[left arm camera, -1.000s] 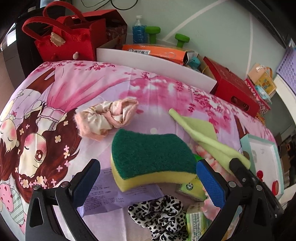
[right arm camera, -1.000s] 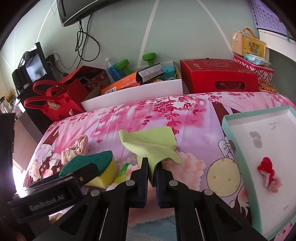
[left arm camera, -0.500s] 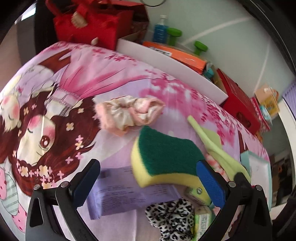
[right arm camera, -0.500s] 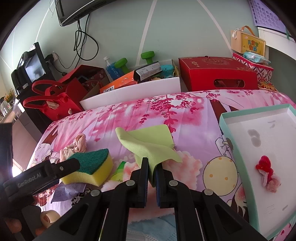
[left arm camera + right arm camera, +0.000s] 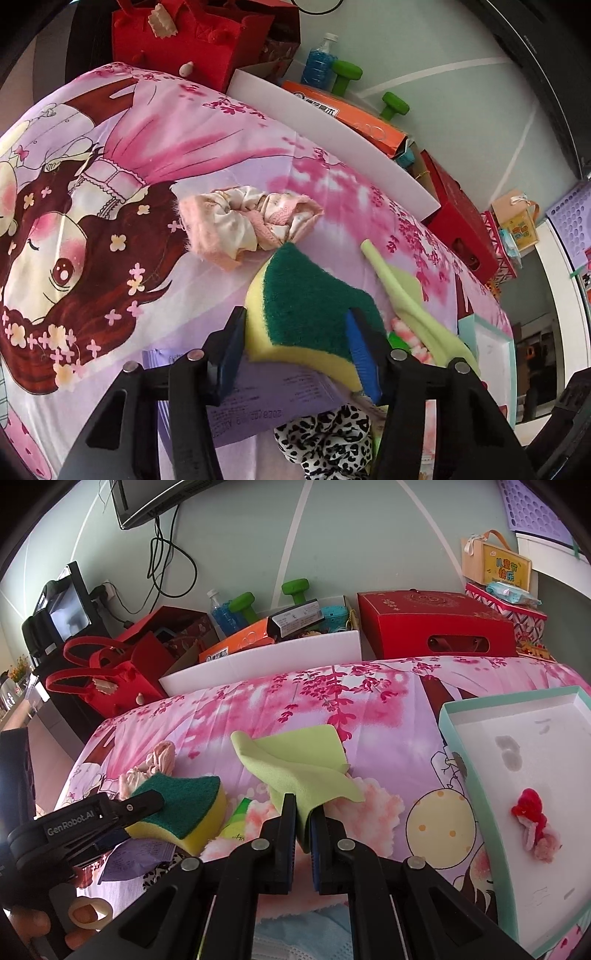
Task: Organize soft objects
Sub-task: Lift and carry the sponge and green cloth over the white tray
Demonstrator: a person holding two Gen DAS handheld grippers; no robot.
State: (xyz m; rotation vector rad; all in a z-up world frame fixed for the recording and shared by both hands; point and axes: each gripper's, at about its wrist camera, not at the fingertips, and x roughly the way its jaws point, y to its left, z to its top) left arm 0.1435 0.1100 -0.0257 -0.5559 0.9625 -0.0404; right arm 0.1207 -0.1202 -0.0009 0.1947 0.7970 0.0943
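**Soft items on printed bed cover**

Left gripper (image 5: 295,354): jaws closing on sponge (image 5: 314,314), pads touching its ends. Scrunchie (image 5: 243,225) just beyond. Right gripper (image 5: 303,812): clamped on green cloth (image 5: 295,760). Tray (image 5: 454,731), far right: holds red-pink item (image 5: 533,821).

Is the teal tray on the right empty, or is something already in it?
Not empty. The teal tray holds one small red-and-pink soft item on its white floor; the rest of the visible floor is bare apart from faint grey marks.
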